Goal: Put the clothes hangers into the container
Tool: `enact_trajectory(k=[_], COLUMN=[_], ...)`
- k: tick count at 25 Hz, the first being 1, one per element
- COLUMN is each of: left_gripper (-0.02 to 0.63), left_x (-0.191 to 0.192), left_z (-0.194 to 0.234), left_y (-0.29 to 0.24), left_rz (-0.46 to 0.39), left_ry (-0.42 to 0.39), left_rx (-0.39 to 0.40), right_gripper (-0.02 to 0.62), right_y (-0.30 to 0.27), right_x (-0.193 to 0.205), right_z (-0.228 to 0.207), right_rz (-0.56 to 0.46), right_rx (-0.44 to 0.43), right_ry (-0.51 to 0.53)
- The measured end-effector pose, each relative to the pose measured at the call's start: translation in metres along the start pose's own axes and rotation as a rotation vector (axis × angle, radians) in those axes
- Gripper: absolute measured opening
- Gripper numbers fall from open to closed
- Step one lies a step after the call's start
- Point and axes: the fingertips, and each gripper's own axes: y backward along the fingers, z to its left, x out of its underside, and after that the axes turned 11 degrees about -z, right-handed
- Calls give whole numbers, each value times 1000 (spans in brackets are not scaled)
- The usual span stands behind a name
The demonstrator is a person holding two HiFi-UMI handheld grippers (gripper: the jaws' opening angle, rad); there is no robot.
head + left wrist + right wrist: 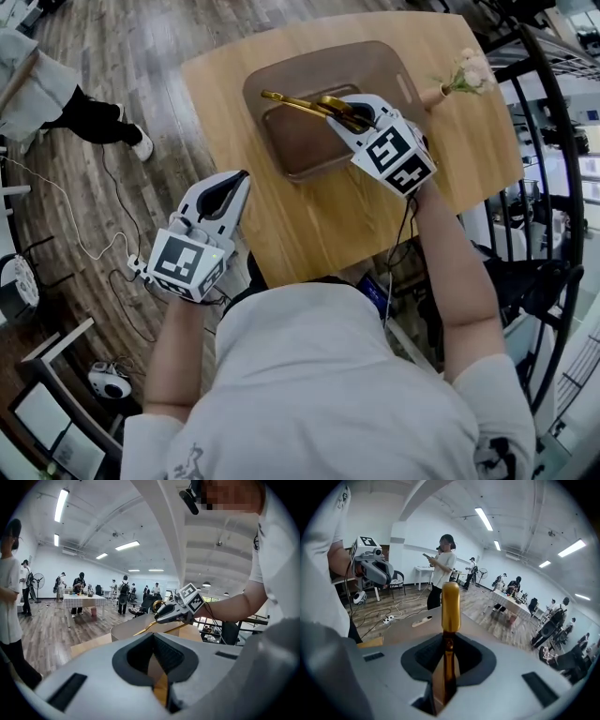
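Note:
A gold clothes hanger (298, 104) hangs over the brown container (309, 58) in the middle of the wooden table (309, 220). My right gripper (349, 116) is shut on the hanger near its hook, and in the right gripper view the gold hanger (450, 606) stands up between the pads. The left gripper view shows that gripper (174, 612) holding the hanger (144, 630) above the container (133, 629). My left gripper (240, 180) is off the table's left edge, above the floor; its jaws are together with nothing in them.
A small vase of pale flowers (466, 75) stands at the table's far right. A black railing (553, 187) runs along the right. Cables and a power strip (139, 268) lie on the wooden floor at left, where a person (75, 108) stands.

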Motion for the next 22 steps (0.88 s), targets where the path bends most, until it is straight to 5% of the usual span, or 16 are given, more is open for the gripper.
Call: enact_trajectory(k=[12, 22], left_gripper=[6, 6], left_x=[18, 34], left_z=[5, 12], left_y=[-20, -22], left_rz=[40, 64], left_ry=[29, 54], left_rx=[-25, -50], right_gripper=[78, 78], right_y=[-59, -92], right_x=[46, 70], right_z=[2, 8], right_rz=[118, 143], right_rx=[-167, -219], right_ry=[76, 82])
